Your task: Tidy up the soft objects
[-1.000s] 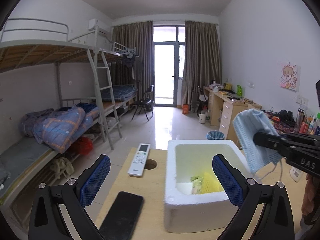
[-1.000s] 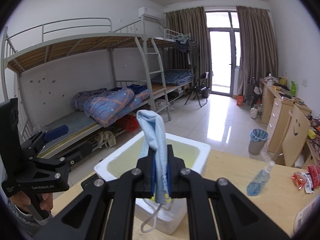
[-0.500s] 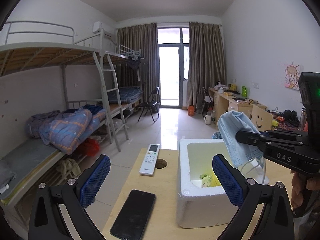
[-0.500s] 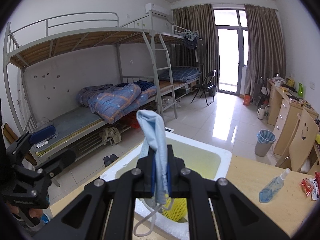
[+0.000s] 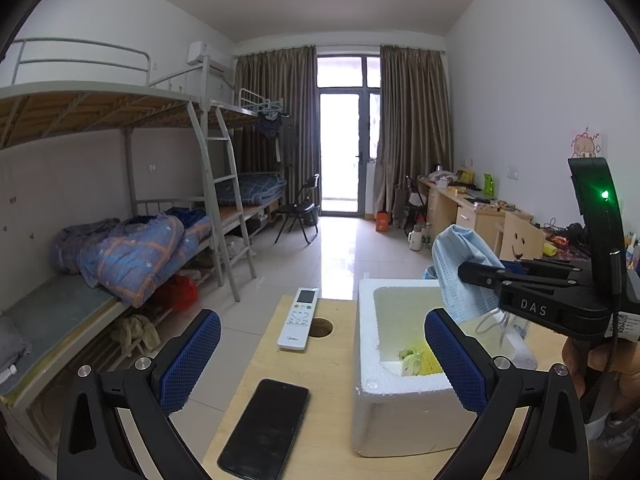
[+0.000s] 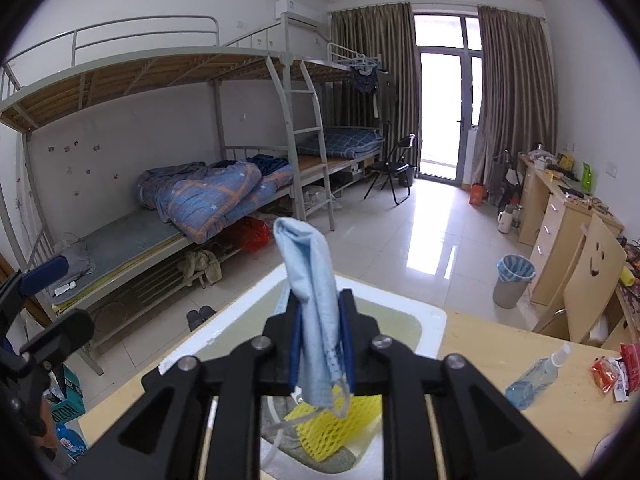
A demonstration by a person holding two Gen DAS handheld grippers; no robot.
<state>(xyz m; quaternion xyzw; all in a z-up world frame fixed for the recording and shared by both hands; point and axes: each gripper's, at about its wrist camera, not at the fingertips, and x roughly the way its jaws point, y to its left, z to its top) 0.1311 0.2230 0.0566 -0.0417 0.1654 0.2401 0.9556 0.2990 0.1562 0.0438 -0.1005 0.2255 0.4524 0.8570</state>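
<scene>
A light blue face mask (image 6: 316, 320) stands folded between the pads of my right gripper (image 6: 322, 320), its ear loops dangling below. The jaws are opening, and the mask is still caught between them. It hangs over the white foam box (image 6: 432, 316), which holds a yellow foam net (image 6: 332, 424) and a grey soft item. In the left wrist view the right gripper (image 5: 468, 270) holds the mask (image 5: 456, 276) above the box (image 5: 366, 320) from the right. My left gripper (image 5: 322, 320) is open and empty, near the table's front edge.
A white remote (image 5: 299, 318) and a black phone (image 5: 266, 426) lie on the wooden table left of the box, beside a round hole (image 5: 320, 327). A blue spray bottle (image 6: 534, 378) and snack packets (image 6: 612, 368) lie to the box's right. Bunk beds line the left wall.
The right gripper has carried the mask leftward until it hangs over the box. Its jaws have widened a little around the mask. The left gripper stays open.
</scene>
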